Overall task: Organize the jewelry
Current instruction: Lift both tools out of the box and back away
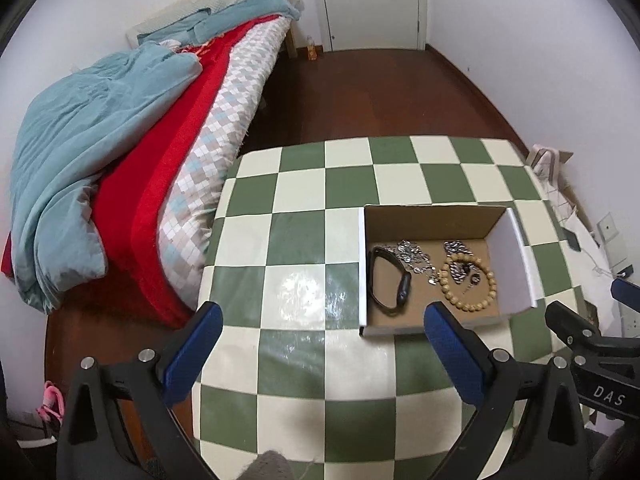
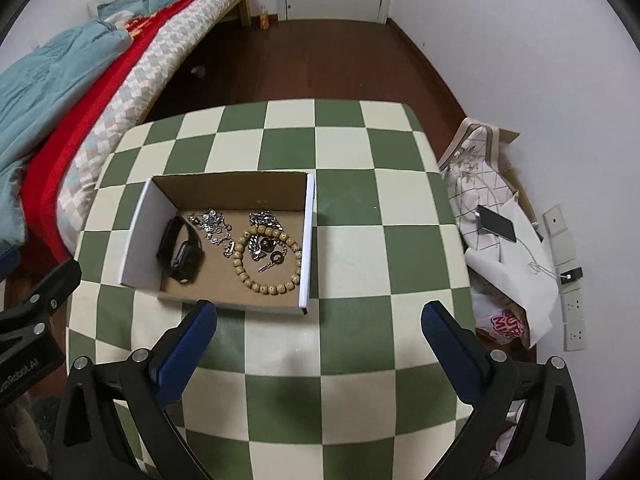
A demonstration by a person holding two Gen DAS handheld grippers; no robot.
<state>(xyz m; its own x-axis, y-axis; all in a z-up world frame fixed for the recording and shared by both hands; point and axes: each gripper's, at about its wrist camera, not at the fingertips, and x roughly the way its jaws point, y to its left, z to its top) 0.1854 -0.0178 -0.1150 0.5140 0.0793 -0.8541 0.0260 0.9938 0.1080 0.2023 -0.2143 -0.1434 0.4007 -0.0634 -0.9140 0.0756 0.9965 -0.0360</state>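
A shallow cardboard box (image 1: 516, 260) (image 2: 146, 232) sits on the green and cream checkered table (image 1: 296, 240) (image 2: 360, 208). Inside lie a black wristband (image 1: 390, 280) (image 2: 180, 254), a silver chain (image 1: 412, 256) (image 2: 210, 224), a wooden bead bracelet (image 1: 470, 280) (image 2: 268, 264) and a chunky silver chain (image 1: 456, 248) (image 2: 262, 220) with small charms inside the bead ring. My left gripper (image 1: 324, 316) hangs open above the table, left of the box's near edge. My right gripper (image 2: 320, 316) is open too, just in front of the box's near right corner. Neither holds anything.
A bed with blue, red and checked bedding (image 1: 120, 152) (image 2: 80, 80) runs along the table's left side. To the right, on the floor, lie bags, papers, a phone (image 2: 496, 224) and a power strip (image 2: 572, 304). A white door (image 1: 372, 0) stands at the back.
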